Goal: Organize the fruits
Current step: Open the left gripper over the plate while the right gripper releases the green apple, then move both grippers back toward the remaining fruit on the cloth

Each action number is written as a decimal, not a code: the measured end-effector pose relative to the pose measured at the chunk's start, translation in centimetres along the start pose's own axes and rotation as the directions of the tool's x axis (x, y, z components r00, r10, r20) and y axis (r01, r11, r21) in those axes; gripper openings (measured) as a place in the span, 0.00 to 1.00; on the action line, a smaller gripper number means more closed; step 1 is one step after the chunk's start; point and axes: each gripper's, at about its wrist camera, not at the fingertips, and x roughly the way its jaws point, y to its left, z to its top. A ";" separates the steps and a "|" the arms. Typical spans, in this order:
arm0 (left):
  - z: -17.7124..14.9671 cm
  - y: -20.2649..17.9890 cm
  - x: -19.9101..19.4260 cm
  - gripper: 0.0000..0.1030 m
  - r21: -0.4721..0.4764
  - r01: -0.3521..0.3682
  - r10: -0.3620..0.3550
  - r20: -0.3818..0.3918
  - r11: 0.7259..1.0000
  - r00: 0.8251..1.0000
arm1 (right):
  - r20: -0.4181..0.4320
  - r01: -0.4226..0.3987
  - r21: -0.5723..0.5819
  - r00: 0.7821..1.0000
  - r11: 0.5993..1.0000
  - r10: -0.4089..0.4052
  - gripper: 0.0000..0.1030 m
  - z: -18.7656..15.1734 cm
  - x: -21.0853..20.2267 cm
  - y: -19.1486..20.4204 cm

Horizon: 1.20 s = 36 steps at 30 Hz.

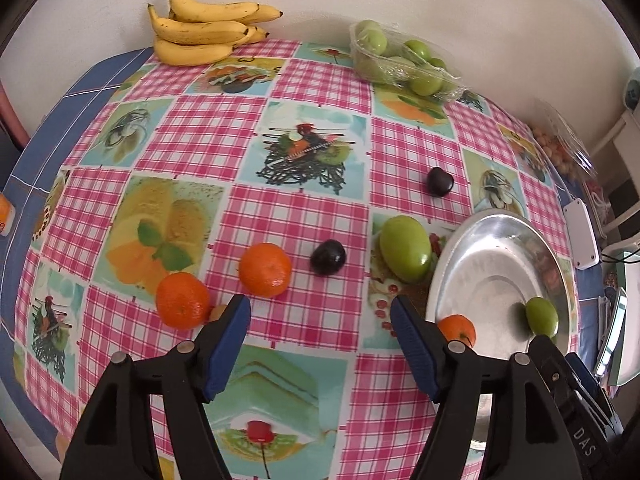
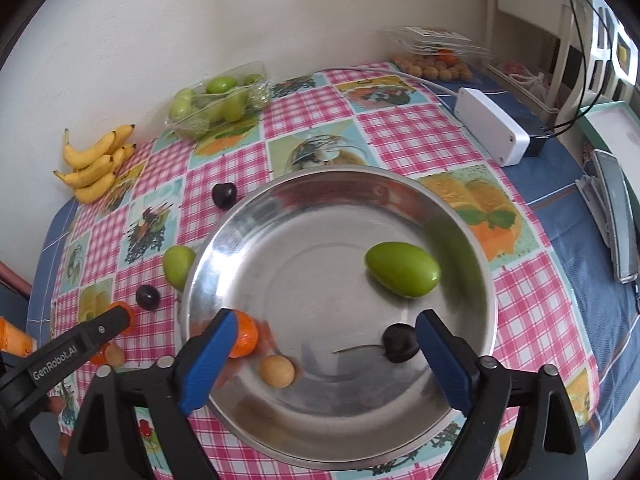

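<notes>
Left claw point(image 1: 320, 312) found released over bare checked surface point(image 1: 304, 216), nothing between pads. Right claw point(image 2: 324, 330) found released above metal plate point(image 2: 248, 216), gripping nothing. In plate: green fruit point(image 2: 402, 274), dark cherry point(image 2: 400, 343), mandarin point(image 2: 245, 334), small tan fruit point(image 2: 277, 371). Outside plate, toward bananas point(image 1: 204, 24) at far edge: two mandarins point(image 1: 265, 269), two dark fruits point(image 1: 328, 257), one green fruit point(image 1: 405, 248).

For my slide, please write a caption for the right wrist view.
Open right tool above a steel plate holding a green fruit, cherry, mandarin and small tan fruit.
</notes>
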 end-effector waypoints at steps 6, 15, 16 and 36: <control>0.1 1.1 -0.1 0.81 -0.008 -0.028 0.028 0.017 1.000 0.999 | -0.002 -0.008 -0.014 1.000 1.000 0.008 1.00 -0.2 0.2 0.7; 0.3 2.8 0.4 0.90 -0.034 -0.055 0.055 0.026 0.998 0.998 | 0.023 -0.019 -0.035 1.000 0.999 0.020 1.00 -0.3 0.5 1.7; 0.3 3.1 0.4 0.91 -0.040 -0.056 0.057 0.029 0.998 0.998 | 0.029 -0.020 -0.037 0.999 0.999 0.021 1.00 -0.3 0.4 1.9; 1.5 8.4 -0.1 0.91 -0.119 -0.006 0.014 0.074 0.993 0.997 | 0.058 -0.196 -0.020 0.979 0.980 0.197 1.00 -0.2 1.0 7.0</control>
